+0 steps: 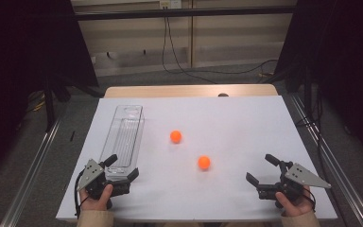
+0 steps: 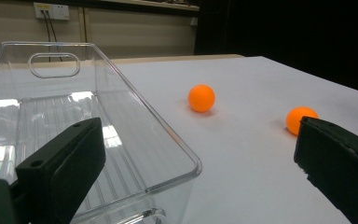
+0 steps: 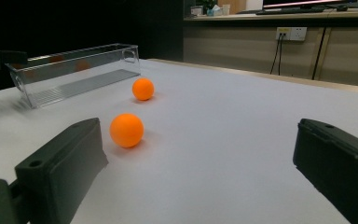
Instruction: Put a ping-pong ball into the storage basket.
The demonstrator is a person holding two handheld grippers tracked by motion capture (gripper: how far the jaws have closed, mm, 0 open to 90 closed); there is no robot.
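Observation:
Two orange balls lie on the white table [image 1: 236, 118]: the farther ball [image 1: 176, 136] mid-table and the nearer ball [image 1: 204, 162] a little to its right. A long, clear, empty bin [image 1: 123, 135] lies at the left. My left gripper [image 1: 122, 167] is open at the bin's near end, with one jaw over the bin's near rim. My right gripper [image 1: 260, 168] is open at the front right, with the nearer ball to its left. The left gripper view shows the bin [image 2: 135, 116] and both balls [image 2: 201, 98] [image 2: 301, 119]. The right gripper view shows the nearer ball [image 3: 127, 130] just off the left jaw.
The table's wooden far edge [image 1: 189, 91] shows beyond the white surface. Metal rails [image 1: 33, 165] run along both sides of the table. Cables [image 1: 179, 66] hang from a wall socket and trail on the floor behind. Bare white surface lies between the two grippers.

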